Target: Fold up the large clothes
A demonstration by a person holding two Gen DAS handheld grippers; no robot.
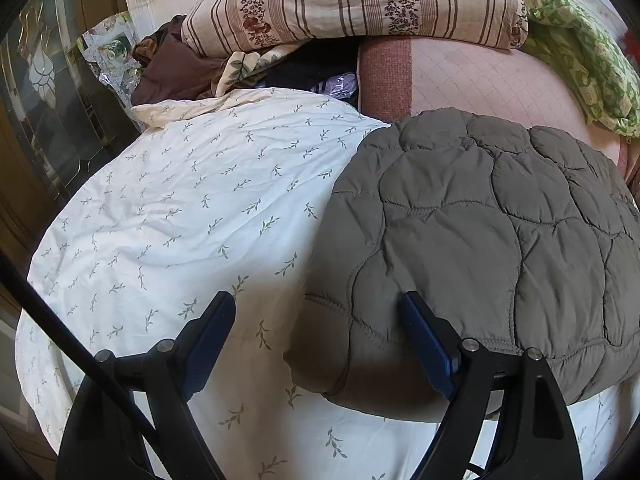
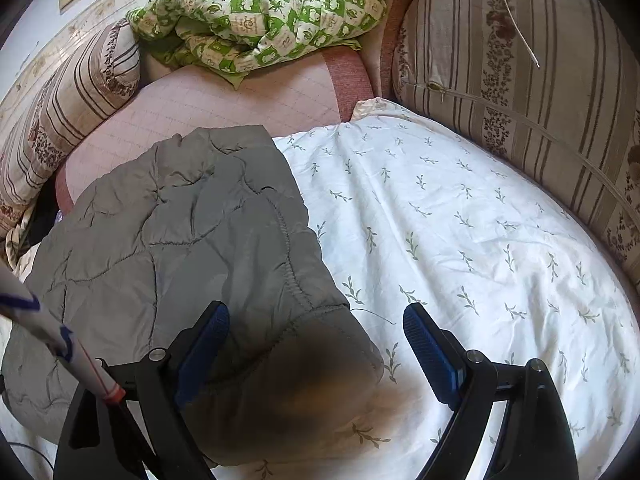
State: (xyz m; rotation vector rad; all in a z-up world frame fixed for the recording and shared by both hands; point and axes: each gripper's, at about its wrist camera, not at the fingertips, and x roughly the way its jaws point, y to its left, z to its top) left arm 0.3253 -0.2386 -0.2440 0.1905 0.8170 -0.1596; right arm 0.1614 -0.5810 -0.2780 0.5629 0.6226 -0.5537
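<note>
So the quilted grey jacket [image 1: 480,240] already lies folded into a compact bundle on the leaf-print sheet [image 1: 180,208], its far end reaching onto the pink mattress pad [image 1: 480,80], near the bed's near edge. Both my left tongs [image 1: 320,344] and right tongs [image 2: 316,348] hang spread wide and hold nothing, straddling its near corners. By my reckoning most folding is done, with perhaps one last fold or tidy-up left.

One quilted grey jacket [image 1: 480,240], one leaf-print sheet [image 1: 192,208], two striped cushions [image 2: 520,92], one green checked blanket [image 2: 260,20].
</note>
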